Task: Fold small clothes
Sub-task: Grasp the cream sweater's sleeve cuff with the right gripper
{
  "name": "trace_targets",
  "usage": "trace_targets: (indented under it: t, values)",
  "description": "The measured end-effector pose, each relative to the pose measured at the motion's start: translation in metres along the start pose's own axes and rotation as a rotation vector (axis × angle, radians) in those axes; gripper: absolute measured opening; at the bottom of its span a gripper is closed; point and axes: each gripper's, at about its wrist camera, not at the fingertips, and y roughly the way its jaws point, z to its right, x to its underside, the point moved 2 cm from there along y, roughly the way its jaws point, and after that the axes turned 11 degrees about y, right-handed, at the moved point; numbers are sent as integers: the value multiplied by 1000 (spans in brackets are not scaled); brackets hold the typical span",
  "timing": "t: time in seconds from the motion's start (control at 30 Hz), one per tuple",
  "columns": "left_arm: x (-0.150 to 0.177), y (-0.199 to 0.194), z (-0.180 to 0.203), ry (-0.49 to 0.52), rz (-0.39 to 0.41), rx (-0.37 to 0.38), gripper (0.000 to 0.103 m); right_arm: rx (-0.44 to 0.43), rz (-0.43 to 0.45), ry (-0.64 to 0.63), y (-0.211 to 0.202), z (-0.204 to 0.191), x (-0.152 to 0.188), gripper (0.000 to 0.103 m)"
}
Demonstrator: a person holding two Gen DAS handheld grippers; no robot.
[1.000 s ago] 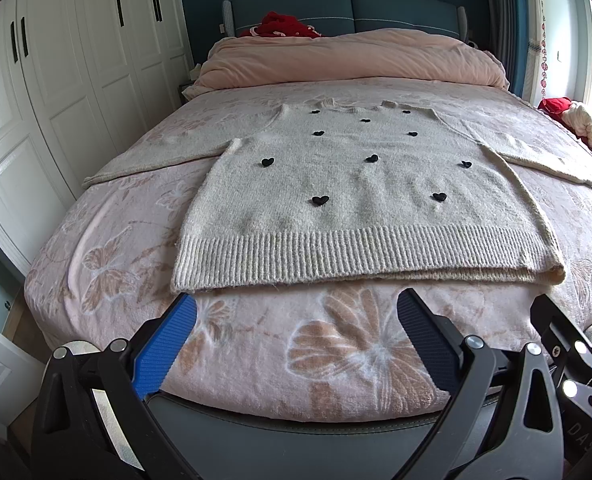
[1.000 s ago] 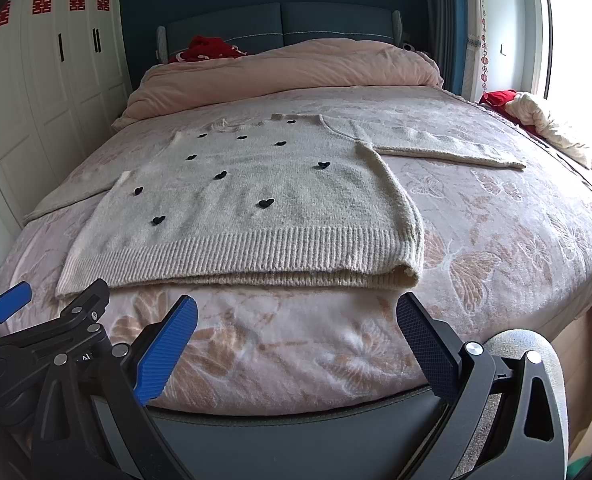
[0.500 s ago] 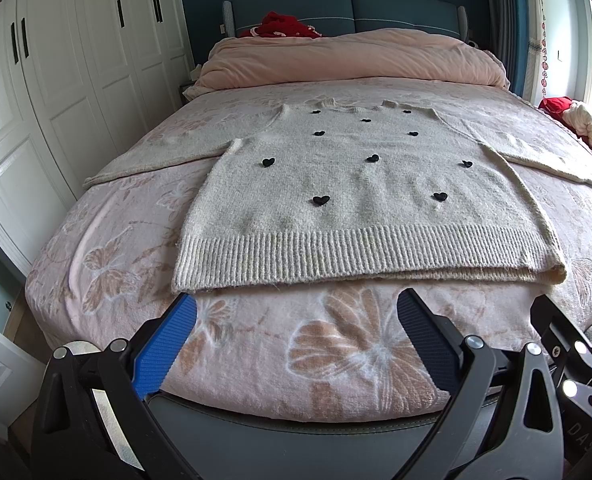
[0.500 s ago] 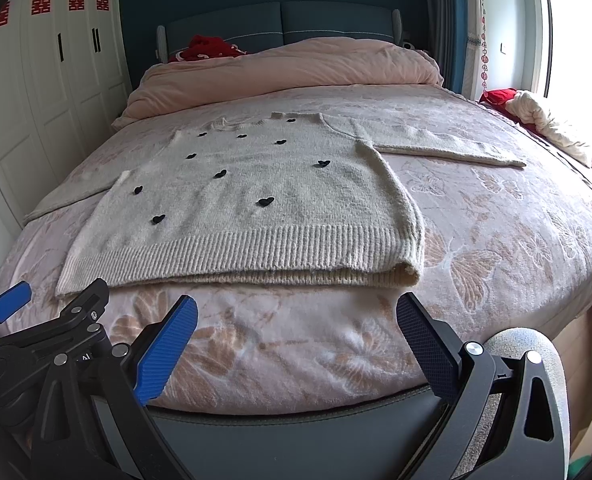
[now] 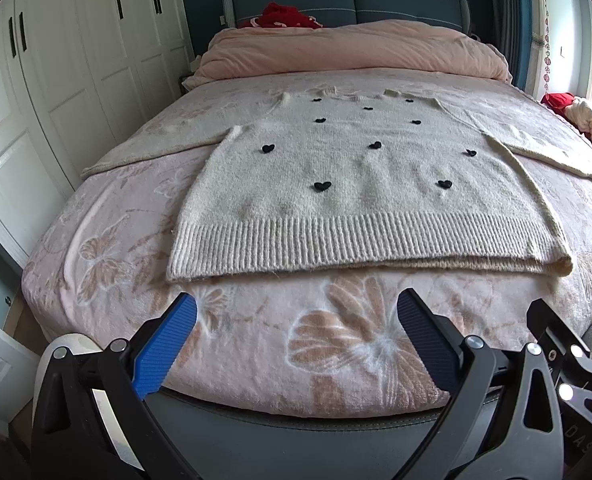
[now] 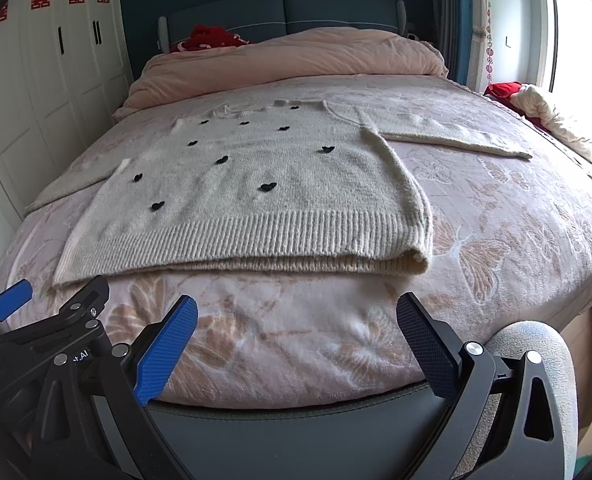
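Observation:
A cream knit sweater (image 5: 360,184) with small black hearts lies flat, front up, on the bed, sleeves spread to both sides and ribbed hem toward me. It also shows in the right wrist view (image 6: 256,196). My left gripper (image 5: 296,308) is open and empty, hovering over the bed's foot edge just short of the hem. My right gripper (image 6: 296,308) is open and empty beside it, also short of the hem. Part of the left gripper (image 6: 48,320) shows at the left of the right wrist view.
The bed (image 5: 108,248) has a pink butterfly blanket. A rolled pink duvet (image 5: 356,50) and a red item (image 5: 284,16) lie at the headboard. White wardrobes (image 5: 56,80) line the left wall. Piled clothes (image 6: 552,116) sit at the right by the window.

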Motion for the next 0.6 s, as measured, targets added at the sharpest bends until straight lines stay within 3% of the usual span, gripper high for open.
trace_targets:
  t: [0.13,0.27,0.47,0.6]
  values:
    - [0,5,-3,10,-17,7,98,17,-15,-13,14,10,-8,98]
    - [-7,13,-12,-6,-50,33,98,2,-18,65,34,48,-50,98]
    - [-32,30,-25,-59,-73,31,98,12,10,339,91,168,-162,98]
    - [-49,45,-29,-89,-97,21,98,114,37,509,141,260,-230,98]
